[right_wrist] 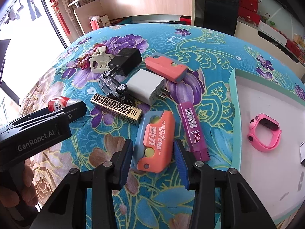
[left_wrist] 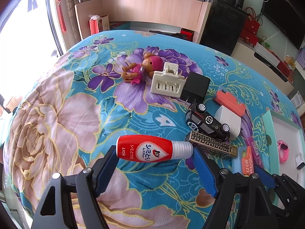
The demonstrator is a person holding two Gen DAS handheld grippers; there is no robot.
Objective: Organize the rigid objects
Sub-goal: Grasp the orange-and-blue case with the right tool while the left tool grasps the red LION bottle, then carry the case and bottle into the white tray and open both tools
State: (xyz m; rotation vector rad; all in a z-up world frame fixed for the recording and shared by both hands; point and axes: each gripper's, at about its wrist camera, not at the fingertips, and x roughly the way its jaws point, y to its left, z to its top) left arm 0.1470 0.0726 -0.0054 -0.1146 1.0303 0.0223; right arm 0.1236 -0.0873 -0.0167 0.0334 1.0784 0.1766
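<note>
A red stain-remover bottle point(left_wrist: 152, 147) with a silver cap lies crosswise between the blue pads of my left gripper point(left_wrist: 155, 152). One pad touches its base and the other its cap, so the gripper is shut on it lengthwise. The same bottle point(right_wrist: 57, 103) peeks out behind the left gripper's body in the right wrist view. My right gripper point(right_wrist: 153, 152) straddles an orange and blue carrot knife toy point(right_wrist: 155, 143) lying on the blanket. Its pads stand close on either side, with a thin strip of cloth showing at the left pad.
A gold patterned lighter point(right_wrist: 116, 107), purple lighter point(right_wrist: 192, 127), black toy car point(right_wrist: 114, 86), white charger point(right_wrist: 146, 85), black charger point(right_wrist: 124, 60), cream hair clip point(right_wrist: 99, 60), second orange knife toy point(right_wrist: 165, 67) and a doll point(left_wrist: 141, 67) litter the blanket. A teal-rimmed tray point(right_wrist: 235, 114) at right holds a pink watch point(right_wrist: 265, 132).
</note>
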